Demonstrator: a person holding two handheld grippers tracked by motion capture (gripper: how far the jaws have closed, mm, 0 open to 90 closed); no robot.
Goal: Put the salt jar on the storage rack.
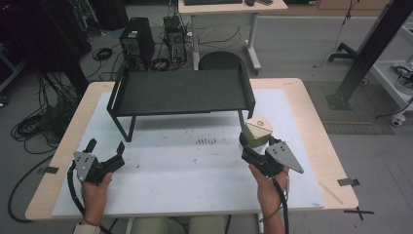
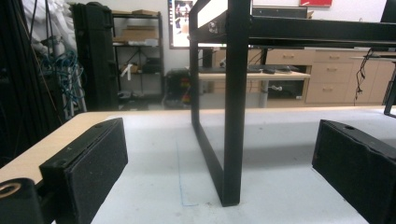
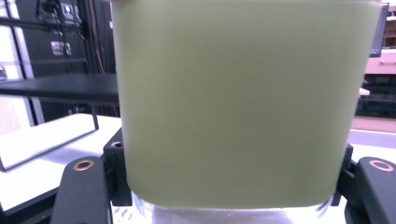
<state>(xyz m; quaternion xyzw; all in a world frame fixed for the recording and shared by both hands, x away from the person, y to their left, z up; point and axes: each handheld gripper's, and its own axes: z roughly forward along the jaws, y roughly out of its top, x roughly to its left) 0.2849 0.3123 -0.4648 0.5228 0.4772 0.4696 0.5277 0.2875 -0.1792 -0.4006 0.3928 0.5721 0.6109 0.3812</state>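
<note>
High view showed one wooden table (image 1: 311, 122) under one white sheet (image 1: 195, 165), two hand-held grippers and one green container (image 1: 256, 132); the right gripper (image 1: 249, 144) pinched that container between its jaws, holding it above the white sheet just off the front right corner of the one black metal rack (image 1: 180, 92); the container carried one pale lid (image 1: 259, 126) with a round mark on top; the left gripper (image 1: 105, 146) sat low over the sheet at the left, its two jaws spread apart with nothing between them; right gripper view had the container's frosted green wall (image 3: 233, 102) close up, with one black pad at each side of it; left gripper view looked between its two black pads (image 2: 93, 163) at one black rack leg (image 2: 232, 116) standing on the sheet; beyond the table stood two computer towers (image 1: 138, 43) on the floor and one further desk (image 1: 229, 9).
</note>
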